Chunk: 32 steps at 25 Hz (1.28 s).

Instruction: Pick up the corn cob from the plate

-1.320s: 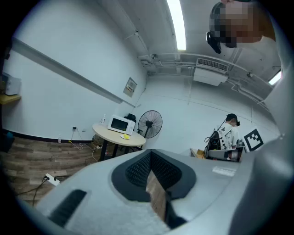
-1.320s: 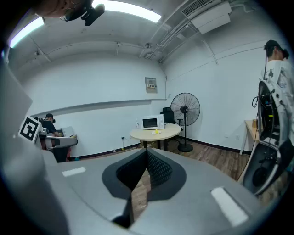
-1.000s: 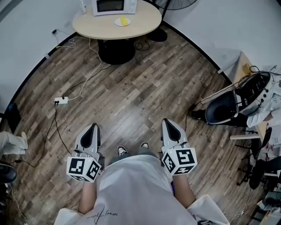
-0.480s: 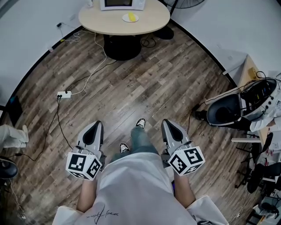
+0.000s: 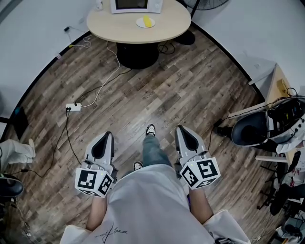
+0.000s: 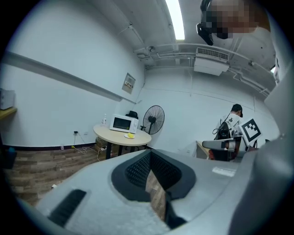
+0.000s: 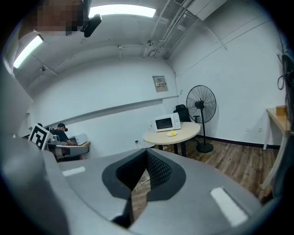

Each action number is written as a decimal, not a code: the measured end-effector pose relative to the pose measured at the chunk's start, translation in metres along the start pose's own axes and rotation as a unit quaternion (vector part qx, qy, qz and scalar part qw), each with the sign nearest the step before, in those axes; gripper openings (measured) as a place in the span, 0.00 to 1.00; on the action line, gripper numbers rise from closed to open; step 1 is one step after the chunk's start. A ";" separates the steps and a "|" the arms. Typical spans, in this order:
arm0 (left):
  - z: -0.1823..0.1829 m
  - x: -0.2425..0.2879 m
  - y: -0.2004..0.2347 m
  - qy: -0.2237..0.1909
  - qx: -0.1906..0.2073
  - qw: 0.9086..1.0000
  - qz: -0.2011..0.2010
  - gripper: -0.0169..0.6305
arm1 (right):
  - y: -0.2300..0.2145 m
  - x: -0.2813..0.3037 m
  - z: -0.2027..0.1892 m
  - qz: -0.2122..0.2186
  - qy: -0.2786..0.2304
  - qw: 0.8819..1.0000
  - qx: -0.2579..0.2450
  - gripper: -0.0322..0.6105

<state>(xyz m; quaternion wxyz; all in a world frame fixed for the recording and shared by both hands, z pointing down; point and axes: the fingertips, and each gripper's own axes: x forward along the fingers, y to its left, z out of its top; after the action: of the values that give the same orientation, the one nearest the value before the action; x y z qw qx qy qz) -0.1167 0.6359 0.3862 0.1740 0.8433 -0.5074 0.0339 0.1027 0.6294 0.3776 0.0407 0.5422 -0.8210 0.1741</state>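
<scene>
Left tool (image 5: 102,143): jaws together, nothing held.
Right tool (image 5: 187,137): jaws together, nothing held.
Corn (image 5: 147,20): lay on plate (image 5: 141,23), well ahead of both tools, between their lines.
Corn axis: seemed to run away from the tools; too small to tell its ends apart.
Bench (image 5: 119,26): round, carried the plate, with microwave (image 5: 136,5) just beyond it.

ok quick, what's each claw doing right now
Left claw: closed, holding nothing.
Right claw: closed, holding nothing.
</scene>
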 end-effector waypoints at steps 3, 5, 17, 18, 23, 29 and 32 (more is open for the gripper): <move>0.012 0.030 0.008 -0.001 0.011 1.000 0.005 0.02 | -0.015 0.029 0.012 0.003 -0.001 1.000 -0.007 0.06; 0.019 0.051 0.012 -0.001 0.015 1.000 0.009 0.02 | -0.027 0.046 0.020 0.008 -0.002 1.000 -0.006 0.06; 0.069 0.186 0.022 0.001 0.025 0.999 0.026 0.02 | -0.118 0.146 0.072 0.031 0.000 0.999 0.028 0.06; 0.072 0.199 0.021 0.001 0.026 0.999 0.025 0.02 | -0.127 0.153 0.075 0.034 0.001 0.999 0.032 0.06; 0.081 0.255 0.014 0.009 0.034 0.999 0.022 0.02 | -0.160 0.185 0.081 0.052 0.007 0.997 0.049 0.06; 0.083 0.294 0.011 0.015 0.034 0.999 0.023 0.02 | -0.185 0.213 0.081 0.071 0.023 0.995 0.060 0.07; 0.080 0.308 0.012 0.025 0.029 0.999 0.022 0.02 | -0.194 0.223 0.082 0.071 0.027 0.995 0.063 0.07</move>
<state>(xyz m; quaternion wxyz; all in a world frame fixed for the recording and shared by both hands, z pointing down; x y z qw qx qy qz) 0.0117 0.3445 0.3861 0.1611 0.8354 -0.5204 0.0731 0.1974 0.3387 0.4047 0.0159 0.4792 -0.8436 0.2419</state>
